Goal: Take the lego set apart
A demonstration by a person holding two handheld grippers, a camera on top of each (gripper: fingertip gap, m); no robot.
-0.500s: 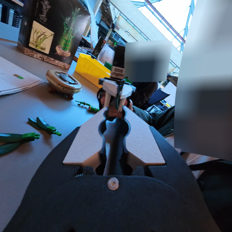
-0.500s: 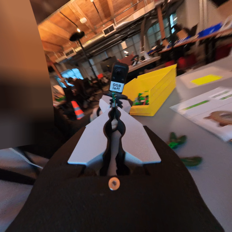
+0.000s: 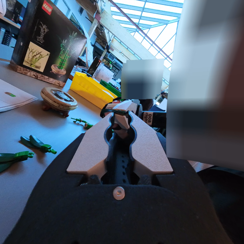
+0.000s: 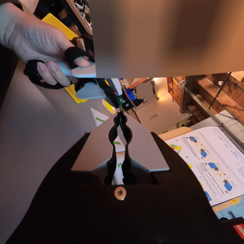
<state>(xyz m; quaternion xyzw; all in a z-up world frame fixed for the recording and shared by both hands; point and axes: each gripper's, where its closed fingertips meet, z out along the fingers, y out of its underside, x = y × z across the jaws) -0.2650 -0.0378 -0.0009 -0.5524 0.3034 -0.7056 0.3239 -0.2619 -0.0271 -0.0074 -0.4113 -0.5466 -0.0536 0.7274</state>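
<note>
A thin green lego leaf piece (image 3: 116,112) is held in the air between both grippers. My left gripper (image 3: 119,113) is shut on one end of it. My right gripper (image 4: 120,113) is shut on the other end of the piece (image 4: 120,103). In the left wrist view the right gripper (image 3: 125,107) lies on its side just past my fingertips. In the right wrist view a hand (image 4: 33,43) holds the left gripper (image 4: 119,94) tip to tip with mine. The tan round lego base (image 3: 58,99) sits on the table at the left.
Loose green leaf pieces (image 3: 38,144) and a small stem piece (image 3: 82,121) lie on the grey table (image 3: 33,125). Behind them stand the black lego box (image 3: 46,43), a yellow bin (image 3: 91,89) and a booklet (image 3: 13,96). A printed sheet (image 4: 204,162) lies at the right. My left and right fingertips are right by each other.
The right gripper has rolled about a quarter turn onto its side while both stay shut on the green piece. The left gripper has shifted slightly.
</note>
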